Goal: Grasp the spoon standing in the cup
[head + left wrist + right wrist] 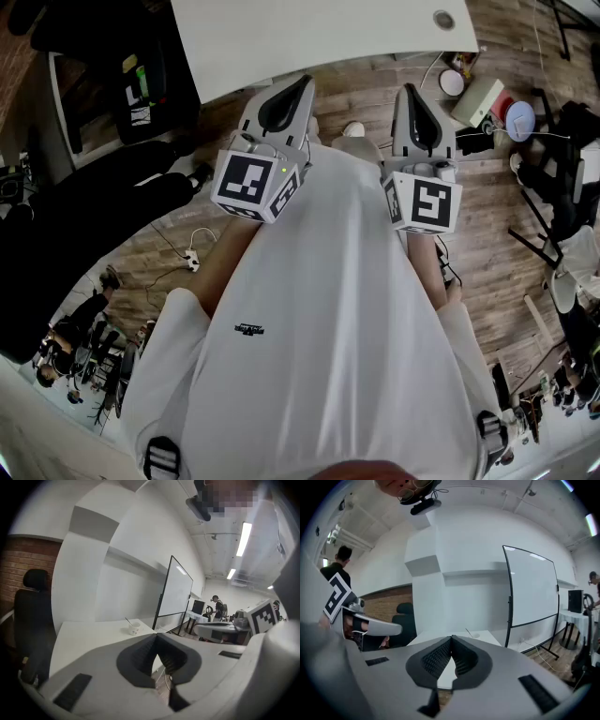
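A small white cup point(134, 628) stands far off on the white table point(89, 639), with a thin spoon point(127, 621) leaning out of it to the left. The right gripper view shows the same cup point(476, 635) and spoon point(468, 632) at the table's far end. From above, the cup point(443, 20) sits near the table's right end. My left gripper point(306, 82) and right gripper point(410, 91) are held close to my chest, short of the table's edge and well away from the cup. Both have their jaws pressed together with nothing between them.
A black office chair point(33, 620) stands left of the table, and a wheeled whiteboard point(176, 595) stands right of it. Cables and a power strip point(191, 260) lie on the wooden floor. Boxes and gear point(487, 103) clutter the floor to the right. People stand at desks point(216, 609) far back.
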`<state>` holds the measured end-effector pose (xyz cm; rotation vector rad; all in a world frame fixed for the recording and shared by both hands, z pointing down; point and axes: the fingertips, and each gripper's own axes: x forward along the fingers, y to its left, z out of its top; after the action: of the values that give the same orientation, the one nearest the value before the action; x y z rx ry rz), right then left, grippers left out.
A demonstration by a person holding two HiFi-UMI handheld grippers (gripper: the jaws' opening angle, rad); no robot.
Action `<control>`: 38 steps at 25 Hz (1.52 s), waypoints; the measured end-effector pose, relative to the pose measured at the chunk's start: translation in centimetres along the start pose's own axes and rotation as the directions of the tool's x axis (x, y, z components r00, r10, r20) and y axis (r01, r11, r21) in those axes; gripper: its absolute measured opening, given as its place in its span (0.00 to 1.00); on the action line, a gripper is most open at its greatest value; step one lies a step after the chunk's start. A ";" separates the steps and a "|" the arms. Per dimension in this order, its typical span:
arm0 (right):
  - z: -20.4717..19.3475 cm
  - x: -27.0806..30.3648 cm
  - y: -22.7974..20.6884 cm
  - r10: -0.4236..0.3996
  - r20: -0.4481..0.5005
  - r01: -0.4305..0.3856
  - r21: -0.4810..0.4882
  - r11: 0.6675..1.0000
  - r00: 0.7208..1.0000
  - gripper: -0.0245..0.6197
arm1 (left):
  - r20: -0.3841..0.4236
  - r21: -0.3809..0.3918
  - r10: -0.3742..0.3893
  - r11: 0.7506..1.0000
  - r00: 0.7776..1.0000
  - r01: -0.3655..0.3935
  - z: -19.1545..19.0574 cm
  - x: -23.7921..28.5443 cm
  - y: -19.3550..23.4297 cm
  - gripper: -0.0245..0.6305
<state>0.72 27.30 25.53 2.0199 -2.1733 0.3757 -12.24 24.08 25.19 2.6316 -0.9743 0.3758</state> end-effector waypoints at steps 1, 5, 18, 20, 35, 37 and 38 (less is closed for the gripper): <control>0.0 -0.2 -0.2 0.002 -0.002 -0.002 0.002 1.000 1.000 0.04 | -0.002 0.009 -0.004 1.000 1.000 0.004 0.0 0.1 -0.2 0.03; 0.3 -0.8 -0.3 -0.009 -0.013 0.009 -0.013 1.000 1.000 0.04 | 0.002 0.022 -0.023 0.999 1.000 0.023 0.3 0.1 -0.7 0.03; 0.2 -3.8 -2.3 -0.058 -0.024 0.058 -0.005 0.998 0.998 0.05 | 0.003 -0.026 -0.045 0.999 0.999 0.045 -0.1 1.1 -3.3 0.03; -0.2 -4.8 -3.5 -0.049 -0.036 0.049 -0.004 0.999 0.998 0.05 | 0.001 -0.019 -0.041 0.999 0.999 0.041 -0.2 1.5 -4.7 0.03; -0.6 -3.1 -10.3 -0.042 -0.029 0.043 0.033 0.999 0.999 0.05 | -0.026 -0.025 -0.011 1.000 1.000 0.010 -0.5 6.1 -7.9 0.03; -0.2 -1.0 -10.5 -0.037 -0.032 0.038 0.023 0.999 0.999 0.05 | -0.027 -0.038 -0.006 0.999 1.000 0.005 -0.2 7.6 -6.2 0.03; 0.0 0.2 -10.7 -0.034 -0.034 0.034 0.018 0.999 0.999 0.05 | -0.027 -0.045 -0.003 0.999 1.000 0.002 -0.1 8.5 -5.3 0.03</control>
<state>11.40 26.48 26.44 2.0418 -2.1204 0.4239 -2.44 22.99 27.16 2.5805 -0.9599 0.3841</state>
